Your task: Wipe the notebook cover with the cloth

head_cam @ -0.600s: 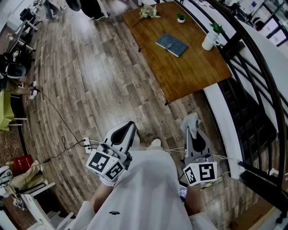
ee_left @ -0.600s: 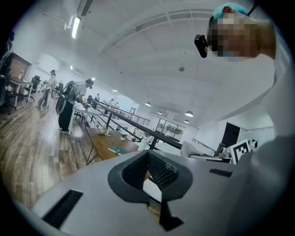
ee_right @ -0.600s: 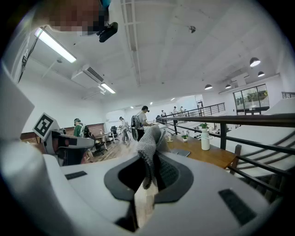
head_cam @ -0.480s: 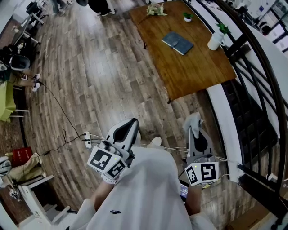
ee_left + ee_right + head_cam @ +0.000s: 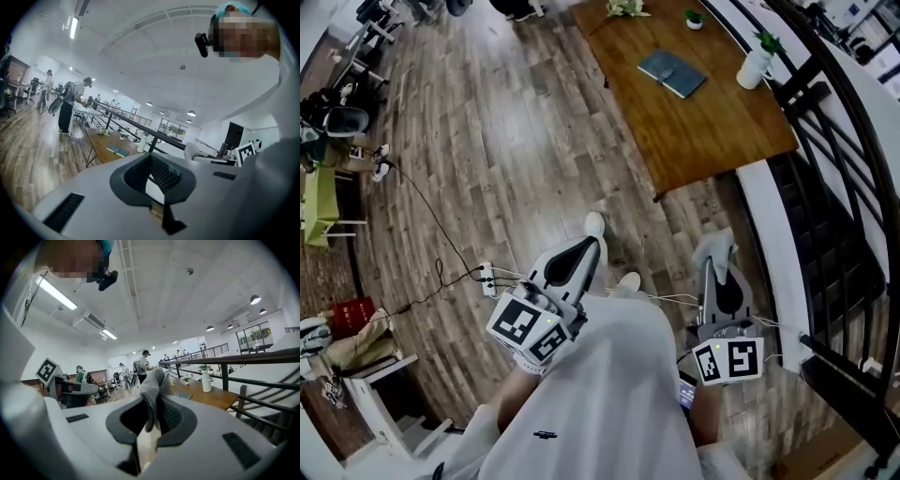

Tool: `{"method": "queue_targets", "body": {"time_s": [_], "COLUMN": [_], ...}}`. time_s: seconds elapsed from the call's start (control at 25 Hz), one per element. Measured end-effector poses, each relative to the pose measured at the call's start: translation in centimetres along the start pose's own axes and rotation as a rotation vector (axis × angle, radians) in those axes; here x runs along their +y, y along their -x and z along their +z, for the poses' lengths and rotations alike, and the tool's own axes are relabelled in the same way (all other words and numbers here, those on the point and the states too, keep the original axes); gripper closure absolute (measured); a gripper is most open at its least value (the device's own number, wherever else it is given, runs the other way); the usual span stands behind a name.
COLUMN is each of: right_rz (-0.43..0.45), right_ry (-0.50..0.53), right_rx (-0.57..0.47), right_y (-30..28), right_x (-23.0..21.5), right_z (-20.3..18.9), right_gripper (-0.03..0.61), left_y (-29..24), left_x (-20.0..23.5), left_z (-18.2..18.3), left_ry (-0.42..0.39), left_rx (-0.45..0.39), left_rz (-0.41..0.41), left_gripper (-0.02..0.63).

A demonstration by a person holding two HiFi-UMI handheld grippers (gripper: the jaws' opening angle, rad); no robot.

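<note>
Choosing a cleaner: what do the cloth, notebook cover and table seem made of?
Cloth: grey knitted fabric, likely microfibre; looped weave shows. Notebook: dark blue-grey matte cover, maybe faux leather; too far to tell. Table: brown wood, visible grain, slight sheen.

Open-plan office: grey-brown wood-plank floor [image 5: 506, 141], black metal railing [image 5: 853, 122] along one side, long fluorescent strip lights [image 5: 56, 293] on a white ceiling, black office chairs [image 5: 349, 120] at desks far left, people standing [image 5: 65, 105] at background worktops, white power strip [image 5: 488, 279] with cables on the floor
</note>
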State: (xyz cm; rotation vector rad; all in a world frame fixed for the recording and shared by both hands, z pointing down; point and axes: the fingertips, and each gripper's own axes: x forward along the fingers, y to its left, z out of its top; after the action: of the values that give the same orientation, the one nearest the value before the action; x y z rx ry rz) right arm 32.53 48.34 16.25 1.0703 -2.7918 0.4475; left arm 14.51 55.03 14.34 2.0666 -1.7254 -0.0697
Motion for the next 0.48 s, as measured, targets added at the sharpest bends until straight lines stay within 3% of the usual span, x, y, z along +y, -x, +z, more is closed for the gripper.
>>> {"method": "queue_targets", "body": {"time_s": [0.28,0.48], "right_rz": [-0.002,-0.008], "right_ry": [0.021,0.035], "right_rx": [-0.013,-0.018], "right_y": [-1.6,-6.0], "right_x": [-0.7,-0.4], "right_z": [1.0,2.5], "right_gripper": [0.554,0.554], "left_y": [-2.0,-4.3], "left_x": [1.0,4.5], "left_z": [1.1,3.3], "left_ry": [0.007,0.019], "left_rx": [-0.018,-0.030], "left_rz": [-0.023,-0.036], "left_gripper": [0.595,0.595]}}
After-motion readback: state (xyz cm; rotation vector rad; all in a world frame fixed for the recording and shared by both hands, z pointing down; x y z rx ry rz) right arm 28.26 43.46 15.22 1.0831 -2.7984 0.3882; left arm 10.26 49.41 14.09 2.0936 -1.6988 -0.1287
